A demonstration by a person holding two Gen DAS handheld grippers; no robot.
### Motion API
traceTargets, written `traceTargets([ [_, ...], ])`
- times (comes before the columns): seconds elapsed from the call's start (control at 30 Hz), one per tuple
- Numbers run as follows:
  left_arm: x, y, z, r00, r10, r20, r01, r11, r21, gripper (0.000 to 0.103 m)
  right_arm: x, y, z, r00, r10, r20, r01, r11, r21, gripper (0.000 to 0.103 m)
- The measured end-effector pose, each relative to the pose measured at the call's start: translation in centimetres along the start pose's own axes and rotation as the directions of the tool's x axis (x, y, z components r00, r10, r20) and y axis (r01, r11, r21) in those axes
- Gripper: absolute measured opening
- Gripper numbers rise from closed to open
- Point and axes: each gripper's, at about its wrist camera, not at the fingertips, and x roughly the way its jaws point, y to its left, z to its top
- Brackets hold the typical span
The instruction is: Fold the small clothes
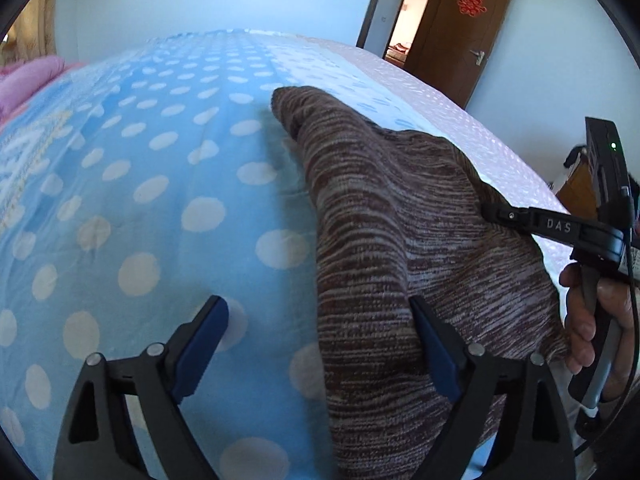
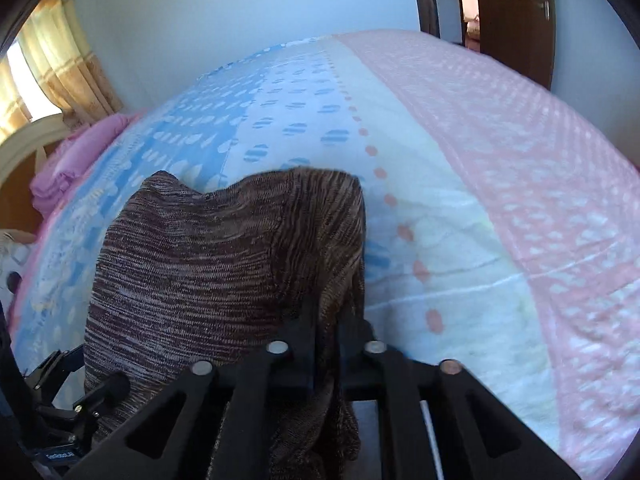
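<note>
A brown and white streaked knit garment (image 1: 400,248) lies on the bed, its far end stretched out over the sheet. My left gripper (image 1: 320,332) is open, its blue pads (image 1: 204,344) spread wide; the garment's left edge lies between them. My right gripper (image 2: 326,316) is shut on the garment's right edge (image 2: 224,264), and cloth hangs down between its fingers. The right gripper also shows in the left wrist view (image 1: 488,212), pinching the cloth, held by a hand. The left gripper shows at the lower left of the right wrist view (image 2: 60,392).
The bed sheet is blue with white dots (image 1: 160,200), then white and pink (image 2: 540,200) toward the right. A pink folded blanket (image 2: 68,160) lies at the far left. A brown door (image 1: 460,28) stands open beyond the bed.
</note>
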Motion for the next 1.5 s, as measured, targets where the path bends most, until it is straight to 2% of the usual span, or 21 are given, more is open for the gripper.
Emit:
traceTargets([
  [0.03, -0.2, 0.2, -0.3, 1.0, -0.003, 0.006, 0.003, 1.0, -0.013, 0.094, -1.1, 0.4, 0.4, 0.999, -0.021, 0.046, 0.021, 1.0, -0.011, 0.039],
  [0.07, -0.4, 0.4, -0.5, 1.0, -0.009, 0.012, 0.009, 1.0, -0.024, 0.094, -2.2, 1.1, 0.7, 0.996, -0.023, 0.088, 0.027, 0.999, -0.035, 0.039],
  [0.13, -0.9, 0.4, -0.9, 0.999, -0.021, 0.024, 0.022, 0.999, -0.04, 0.094, -4.0, 3.5, 1.3, 0.991, 0.036, 0.131, -0.018, 0.991, -0.136, 0.039],
  [0.2, -1.0, 0.4, -1.2, 0.999, -0.027, 0.026, 0.028, 0.999, -0.045, 0.094, -4.1, 6.9, 1.4, 0.987, 0.139, 0.075, -0.116, 0.96, -0.257, 0.039],
  [0.23, -1.0, 0.4, -1.2, 0.999, -0.028, 0.026, 0.029, 0.999, -0.046, 0.095, -3.7, 8.3, 1.4, 0.984, 0.168, 0.052, -0.146, 0.944, -0.296, 0.033],
  [0.27, -1.0, 0.3, -1.2, 0.999, -0.029, 0.024, 0.03, 0.999, -0.045, 0.095, -3.1, 10.2, 1.3, 0.981, 0.19, 0.026, -0.17, 0.922, -0.347, 0.018],
  [0.33, -0.9, 0.2, -1.2, 0.999, -0.03, 0.019, 0.03, 0.999, -0.038, 0.098, -1.6, 12.9, 1.4, 0.983, 0.183, -0.002, -0.168, 0.896, -0.412, 0.012],
  [0.43, -0.9, 0.0, -1.4, 1.0, -0.025, 0.01, 0.025, 1.0, -0.017, 0.1, 1.4, 15.7, 2.2, 0.979, 0.196, -0.054, -0.201, 0.885, -0.42, 0.008],
  [0.5, -0.9, -0.2, -1.6, 1.0, -0.021, 0.004, 0.021, 1.0, -0.002, 0.101, 4.5, 17.2, 2.0, 0.98, 0.156, -0.12, -0.194, 0.871, -0.452, 0.007],
  [0.53, -0.9, -0.3, -1.7, 1.0, -0.021, 0.001, 0.021, 1.0, 0.004, 0.101, 6.3, 17.6, 1.8, 0.978, 0.14, -0.152, -0.195, 0.871, -0.452, 0.006],
  [0.63, -1.0, -0.5, -1.9, 1.0, -0.022, -0.004, 0.022, 1.0, 0.018, 0.102, 7.5, 18.7, 1.9, 0.983, 0.146, -0.112, -0.182, 0.865, -0.468, 0.005],
  [0.8, -1.9, 0.4, -2.1, 0.997, -0.07, 0.023, 0.071, 0.997, -0.027, 0.103, 4.1, 16.5, 2.4, 0.967, 0.231, -0.106, -0.253, 0.898, -0.36, 0.006],
  [0.9, -3.2, 1.5, -3.0, 0.994, -0.1, 0.048, 0.103, 0.992, -0.074, 0.103, 0.5, 15.7, 0.7, 0.945, 0.316, -0.082, -0.322, 0.863, -0.389, 0.006],
  [1.0, -4.5, 2.1, -4.2, 0.993, -0.091, 0.076, 0.098, 0.99, -0.098, 0.103, -1.3, 16.3, -1.8, 0.919, 0.365, -0.147, -0.391, 0.803, -0.449, 0.006],
  [1.03, -4.7, 2.2, -4.4, 0.993, -0.089, 0.083, 0.097, 0.99, -0.103, 0.103, -0.9, 16.8, -3.0, 0.921, 0.343, -0.187, -0.39, 0.79, -0.473, 0.006],
  [1.1, -4.7, 2.3, -4.4, 0.993, -0.083, 0.082, 0.092, 0.989, -0.114, 0.103, 0.6, 17.7, -4.9, 0.948, 0.261, -0.179, -0.317, 0.786, -0.531, 0.006],
  [1.13, -4.6, 2.3, -4.4, 0.994, -0.081, 0.074, 0.089, 0.989, -0.115, 0.103, 0.8, 17.8, -5.0, 0.949, 0.272, -0.16, -0.316, 0.792, -0.522, 0.006],
  [1.23, -4.4, 1.9, -4.3, 0.996, -0.064, 0.068, 0.071, 0.992, -0.104, 0.103, 1.4, 17.3, -4.1, 0.936, 0.301, -0.181, -0.351, 0.837, -0.419, 0.006],
  [1.3, -4.6, 1.9, -4.3, 0.996, -0.056, 0.067, 0.063, 0.993, -0.102, 0.103, 0.5, 16.3, -4.0, 0.933, 0.323, -0.157, -0.36, 0.848, -0.388, 0.006],
  [1.37, -4.9, 2.0, -4.4, 0.997, -0.053, 0.063, 0.059, 0.992, -0.111, 0.103, -1.5, 14.5, -4.3, 0.94, 0.328, -0.091, -0.338, 0.863, -0.376, 0.007],
  [1.5, -4.8, 3.2, -3.5, 0.997, -0.05, 0.057, 0.057, 0.988, -0.145, 0.103, -5.1, 7.3, -4.1, 0.962, 0.269, 0.036, -0.253, 0.936, -0.246, 0.007],
])
